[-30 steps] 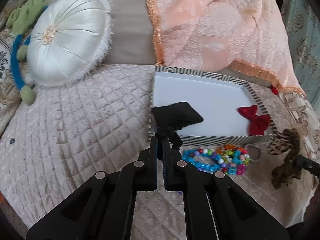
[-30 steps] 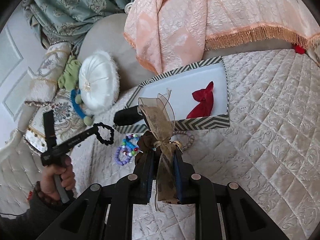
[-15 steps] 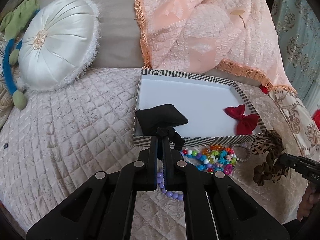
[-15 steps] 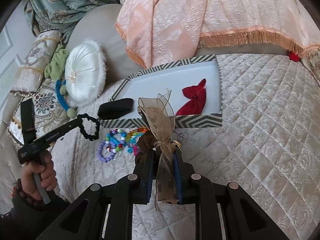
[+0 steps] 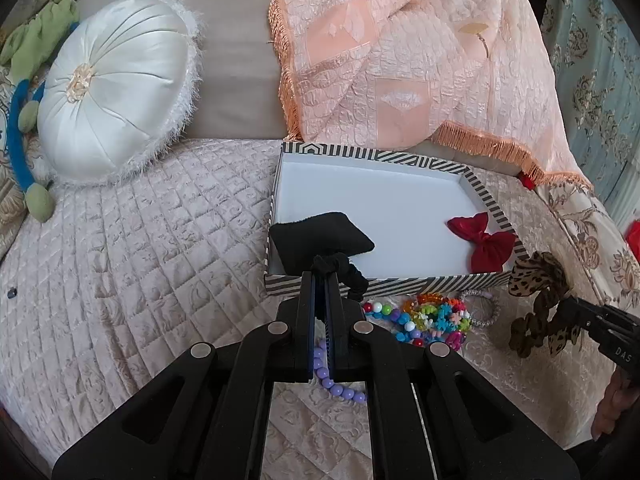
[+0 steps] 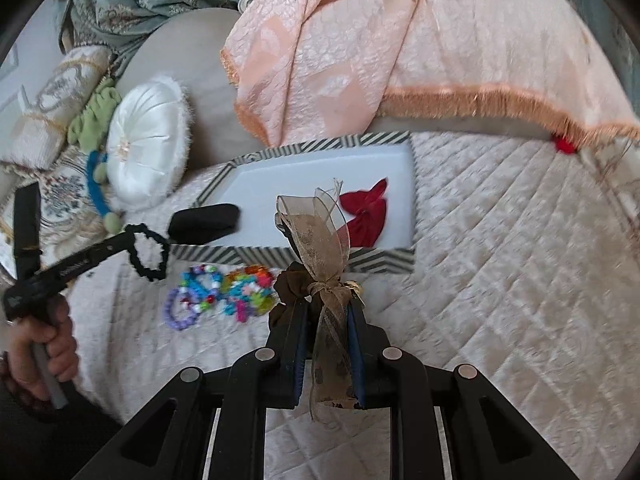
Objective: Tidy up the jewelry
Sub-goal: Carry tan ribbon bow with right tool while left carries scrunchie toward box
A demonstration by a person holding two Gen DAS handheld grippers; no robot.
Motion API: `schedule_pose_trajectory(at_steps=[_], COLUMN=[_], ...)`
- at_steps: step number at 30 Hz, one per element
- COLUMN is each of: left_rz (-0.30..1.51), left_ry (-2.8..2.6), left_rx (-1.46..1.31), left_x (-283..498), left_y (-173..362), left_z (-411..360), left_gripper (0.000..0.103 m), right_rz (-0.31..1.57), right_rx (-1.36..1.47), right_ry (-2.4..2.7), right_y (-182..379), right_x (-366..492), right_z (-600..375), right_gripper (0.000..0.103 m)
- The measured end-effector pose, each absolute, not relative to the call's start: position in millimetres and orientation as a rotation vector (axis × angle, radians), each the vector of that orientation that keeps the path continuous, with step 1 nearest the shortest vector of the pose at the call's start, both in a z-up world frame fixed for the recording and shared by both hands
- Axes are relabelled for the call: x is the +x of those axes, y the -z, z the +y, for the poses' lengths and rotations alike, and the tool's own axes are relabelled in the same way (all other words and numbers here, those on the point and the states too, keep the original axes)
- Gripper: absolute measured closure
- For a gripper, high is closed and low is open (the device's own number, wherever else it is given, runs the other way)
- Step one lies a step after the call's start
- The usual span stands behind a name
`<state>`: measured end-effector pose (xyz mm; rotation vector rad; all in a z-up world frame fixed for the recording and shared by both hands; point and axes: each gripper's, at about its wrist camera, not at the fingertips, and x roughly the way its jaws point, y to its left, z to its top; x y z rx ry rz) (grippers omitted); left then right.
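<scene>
2 pieces lay in the striped box (image 5: 384, 280); left tongs (image 5: 320, 276) pinched a black scrunchie (image 5: 344, 270); right tongs (image 6: 326, 300) gripped a leopard bow (image 6: 320, 236); bead bracelets (image 5: 424, 318) waited at 6 o'clock.

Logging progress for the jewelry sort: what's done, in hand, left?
Done: red bow and black pad lie in the striped box. In hand: left gripper is shut on a black scrunchie; right gripper is shut on a brown ribbon bow, both short of the box. Left: the coloured bead bracelets, a purple bead bracelet and a silvery ring on the quilt.
</scene>
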<state>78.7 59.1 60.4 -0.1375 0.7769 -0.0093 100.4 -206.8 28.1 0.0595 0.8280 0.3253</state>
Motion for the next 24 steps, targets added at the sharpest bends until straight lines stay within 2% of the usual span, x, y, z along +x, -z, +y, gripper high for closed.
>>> schedule_pose_trajectory(at_steps=[6,24], left_rz=[0.778,0.786], left_ry=[0.006,0.013], left_rx=[-0.139,-0.123], left_x=[78.8,81.5], left_y=[-59.3,-56.9], left_z=[59.1,55.4], left_gripper=[0.1,0.1], right_rz=[0.773,0.748], right_rx=[-0.043,-0.074], right_ry=[-0.232,-0.225], right_y=[-35.0,-39.9], right_x=[97.4,95.7], right_z=[-201.6,-193.0], right_gripper=[0.086,0.086])
